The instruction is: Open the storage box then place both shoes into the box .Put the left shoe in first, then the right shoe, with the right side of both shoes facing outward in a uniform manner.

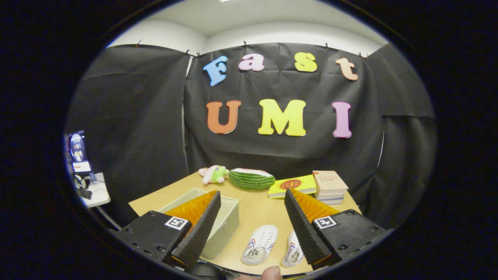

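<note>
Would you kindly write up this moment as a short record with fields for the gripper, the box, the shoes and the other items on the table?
hand-held gripper: open, holding nothing, fingers spread above the table
storage box: pale, partly behind the left finger; lid state unclear
shoes: two white shoes; one between the fingers, the other beside it, partly hidden by the right finger
task progress: both shoes on the table, outside the box
far edge of table: plush toy, watermelon cushion, yellow book, stack of books
</note>
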